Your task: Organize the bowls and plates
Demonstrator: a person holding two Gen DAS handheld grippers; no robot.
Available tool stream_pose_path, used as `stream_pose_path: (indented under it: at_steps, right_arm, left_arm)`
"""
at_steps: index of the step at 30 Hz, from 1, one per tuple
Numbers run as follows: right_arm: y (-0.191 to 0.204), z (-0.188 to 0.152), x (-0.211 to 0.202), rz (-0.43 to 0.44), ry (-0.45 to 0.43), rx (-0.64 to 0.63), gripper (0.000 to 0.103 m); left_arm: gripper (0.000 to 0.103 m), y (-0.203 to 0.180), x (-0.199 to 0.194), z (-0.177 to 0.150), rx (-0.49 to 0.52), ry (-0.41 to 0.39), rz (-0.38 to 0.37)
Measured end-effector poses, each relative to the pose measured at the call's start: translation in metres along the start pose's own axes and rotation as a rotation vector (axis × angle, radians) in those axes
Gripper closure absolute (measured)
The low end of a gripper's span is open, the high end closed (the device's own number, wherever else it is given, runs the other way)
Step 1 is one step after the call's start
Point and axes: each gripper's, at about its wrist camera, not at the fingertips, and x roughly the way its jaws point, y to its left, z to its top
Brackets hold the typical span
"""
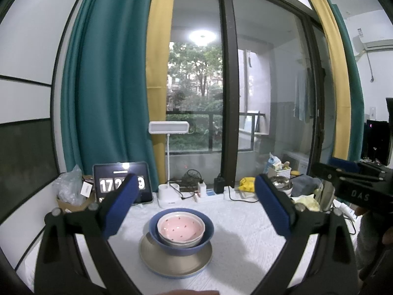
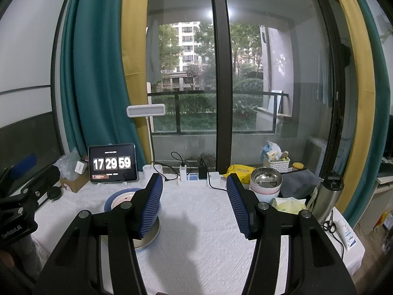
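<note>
A pink bowl with small dots (image 1: 181, 228) sits nested in a white bowl, inside a blue bowl (image 1: 207, 232), on a grey plate with a blue rim (image 1: 172, 264) in the middle of the white table. My left gripper (image 1: 196, 209) is open and empty, held above and in front of the stack. My right gripper (image 2: 194, 202) is open and empty, to the right of the stack; its left finger hides part of the blue bowl (image 2: 115, 195) and plate (image 2: 149, 237). A steel bowl in a pink-and-white bowl (image 2: 265, 182) stands at the back right.
A tablet clock (image 2: 112, 163), desk lamp (image 1: 169, 127), power strip (image 2: 196, 177) with cables, yellow packet (image 2: 239, 170), white basket (image 2: 277, 163), steel flask (image 2: 328, 196), grey cloth (image 2: 298, 182) and scissors (image 2: 329, 226) line the back and right edges. A cardboard box (image 2: 73, 184) sits back left.
</note>
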Motion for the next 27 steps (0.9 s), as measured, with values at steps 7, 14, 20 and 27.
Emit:
stream_pose_path:
  at_steps: [7,14,20,27]
  right_arm:
    - [-0.001,0.000,0.000,0.001,0.001,0.001,0.046]
    - [-0.001,0.001,0.001,0.001,0.002,0.001,0.046]
    - [-0.002,0.002,0.001,0.002,0.001,0.000,0.046]
    - [-0.002,0.000,0.002,0.003,0.001,0.000,0.046]
  left_arm:
    - [0.007,-0.003,0.003,0.000,0.003,0.000,-0.003]
    - [0.007,-0.005,0.005,0.000,0.004,-0.001,-0.004]
    - [0.007,-0.009,0.007,0.000,0.009,-0.007,-0.011]
    - [0.007,-0.007,0.011,-0.001,0.010,-0.011,-0.020]
